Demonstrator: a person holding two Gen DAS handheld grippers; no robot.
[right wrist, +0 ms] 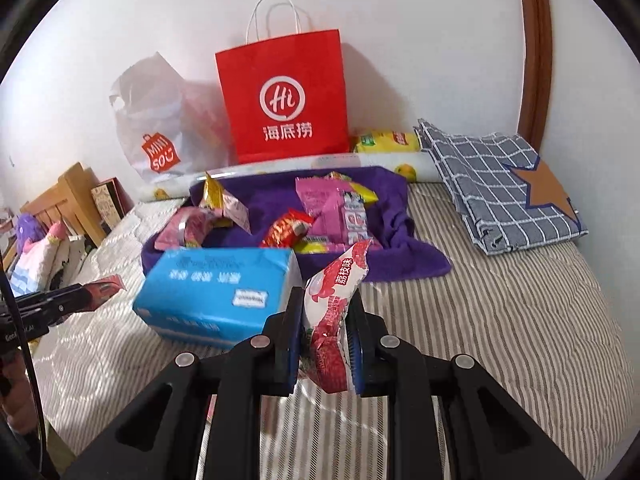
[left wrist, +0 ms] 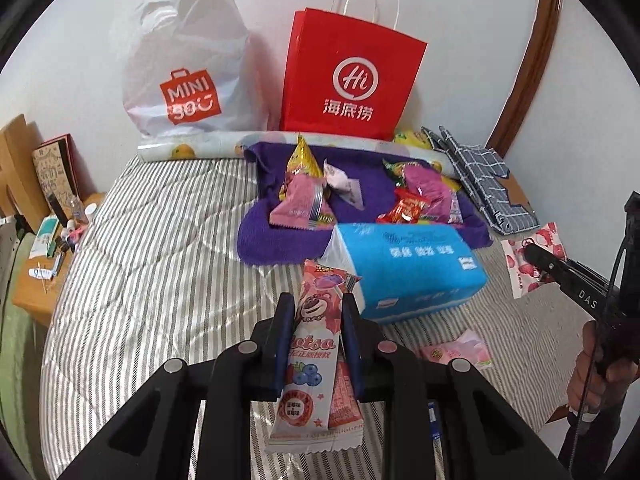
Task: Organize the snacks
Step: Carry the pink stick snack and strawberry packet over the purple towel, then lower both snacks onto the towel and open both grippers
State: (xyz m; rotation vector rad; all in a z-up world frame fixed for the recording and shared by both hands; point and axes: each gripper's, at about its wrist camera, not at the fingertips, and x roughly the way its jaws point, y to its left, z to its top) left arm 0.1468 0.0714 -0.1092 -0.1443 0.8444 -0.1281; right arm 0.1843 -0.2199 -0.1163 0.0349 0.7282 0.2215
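My left gripper (left wrist: 316, 316) is shut on a long pink bear-print snack packet (left wrist: 316, 344), held lengthwise above the striped bed. My right gripper (right wrist: 325, 306) is shut on a red-and-white lychee snack packet (right wrist: 332, 312); in the left wrist view that packet (left wrist: 534, 258) hangs at the far right with the right gripper (left wrist: 538, 256) on it. A purple towel (right wrist: 384, 232) farther back holds several loose snack packets (right wrist: 340, 208). Behind it stand a red paper bag (right wrist: 284, 96) and a white plastic bag (right wrist: 160, 128) against the wall.
A blue tissue pack (left wrist: 404, 268) lies just ahead of both grippers. A small pink packet (left wrist: 460, 350) lies on the bed to the right. A folded checked cloth (right wrist: 500, 188) sits at back right, a wooden bedside table (left wrist: 52, 248) with clutter at left.
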